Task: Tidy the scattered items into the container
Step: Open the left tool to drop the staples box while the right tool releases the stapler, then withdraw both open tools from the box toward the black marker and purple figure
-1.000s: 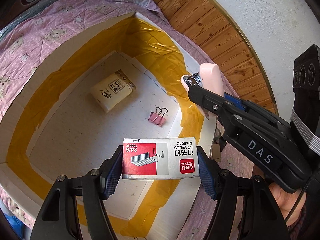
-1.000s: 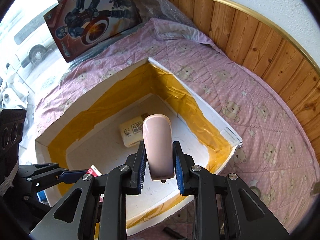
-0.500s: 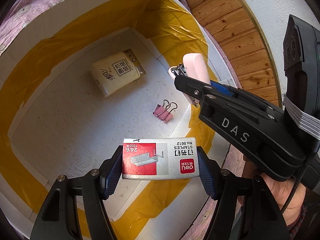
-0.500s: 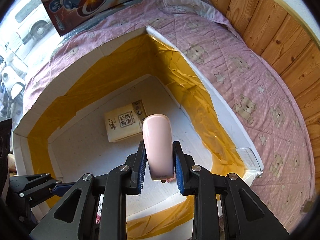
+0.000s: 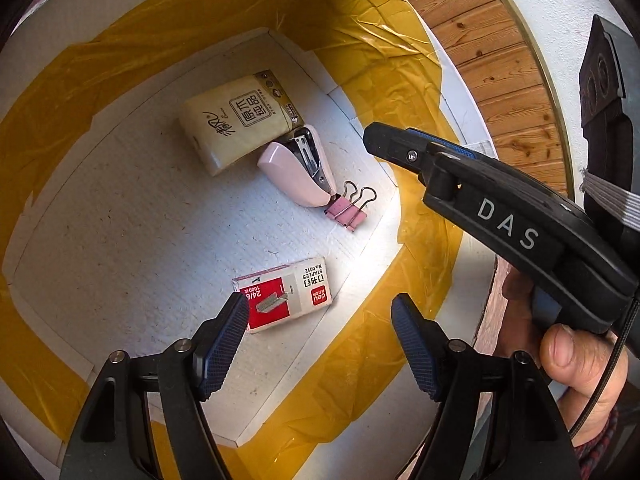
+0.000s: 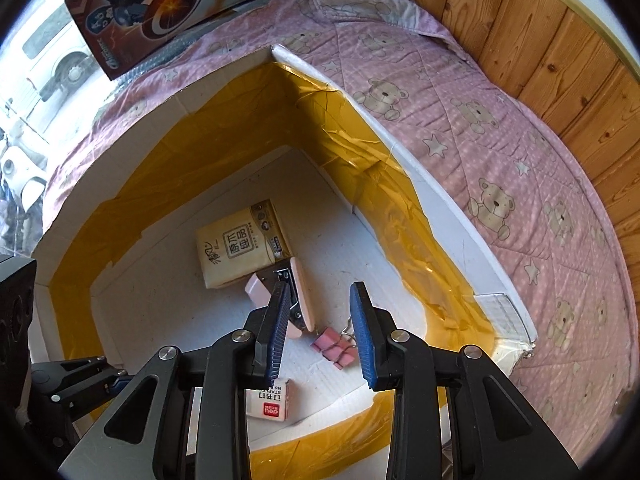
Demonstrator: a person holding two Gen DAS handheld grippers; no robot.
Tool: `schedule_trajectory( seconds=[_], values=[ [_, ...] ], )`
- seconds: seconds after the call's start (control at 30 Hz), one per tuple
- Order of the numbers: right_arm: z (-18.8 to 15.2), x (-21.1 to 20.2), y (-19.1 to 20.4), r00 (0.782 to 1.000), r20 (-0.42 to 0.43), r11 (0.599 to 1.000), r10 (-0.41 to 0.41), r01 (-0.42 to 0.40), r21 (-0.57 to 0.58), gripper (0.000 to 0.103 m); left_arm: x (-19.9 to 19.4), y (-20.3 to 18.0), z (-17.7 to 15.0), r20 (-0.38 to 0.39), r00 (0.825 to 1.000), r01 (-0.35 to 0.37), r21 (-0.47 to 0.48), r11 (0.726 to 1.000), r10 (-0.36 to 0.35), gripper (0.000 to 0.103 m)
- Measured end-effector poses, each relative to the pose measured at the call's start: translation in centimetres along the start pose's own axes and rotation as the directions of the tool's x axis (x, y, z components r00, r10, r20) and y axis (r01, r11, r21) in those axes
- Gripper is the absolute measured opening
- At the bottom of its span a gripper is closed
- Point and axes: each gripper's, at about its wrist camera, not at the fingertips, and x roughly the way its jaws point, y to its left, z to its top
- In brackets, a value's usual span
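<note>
The left gripper (image 5: pixel 320 340) hangs over the near part of the container (image 5: pixel 120 12), its jaws spread wide with nothing between them. Just beyond its fingertips the staple box (image 5: pixel 286 298) lies flat on the white floor, label up. Farther in, toward the middle, the tissue pack (image 5: pixel 238 118) rests on the floor, and the pink stapler (image 5: pixel 294 176) lies on its side with one end against the pack's right edge. The stapler's other end touches the pink binder clips (image 5: pixel 346 212), which sit right of it, near the taped right wall. On the right, the right gripper (image 6: pixel 320 336) also hovers above the floor with its jaws apart and empty; a hand (image 5: pixel 576 356) grips its handle.

Four items are inside, so the tidying looks far along, perhaps finished. In the right wrist view no loose item shows on the pink quilt (image 6: pixel 500 152) outside the walls; whether anything lies out of sight cannot be told.
</note>
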Motion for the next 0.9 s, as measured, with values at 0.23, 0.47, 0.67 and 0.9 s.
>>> schedule_trajectory(
  seconds=[0.23, 0.47, 0.67, 0.9],
  values=[
    [-0.7, -0.7, -0.2, 1.000, 0.006, 0.999, 0.019, -0.019, 0.034, 0.033, -1.2, -0.6, -0.4, 0.018, 1.000, 0.002, 0.038, 0.999, -0.003, 0.074],
    [-1.9, -2.1, 1.2, 1.000, 0.012, 1.000, 0.015, -0.015, 0.020, 0.033, -2.9, -1.2, -1.9, 0.073, 0.997, -0.042, 0.106, 0.993, 0.034, 0.074],
    [-3.0, -4.1, 2.3, 1.000, 0.021, 1.000, 0.008, -0.008, 0.017, 0.033, -4.8, -1.7, -3.2, 0.148, 0.987, -0.086, 0.167, 0.982, 0.062, 0.074],
    [-4.9, -6.8, 4.0, 0.999, 0.044, 1.000, -0.002, 0.001, 0.015, 0.033, -6.9, -3.0, -5.4, 0.229, 0.971, -0.128, 0.229, 0.965, 0.075, 0.074]
  ],
)
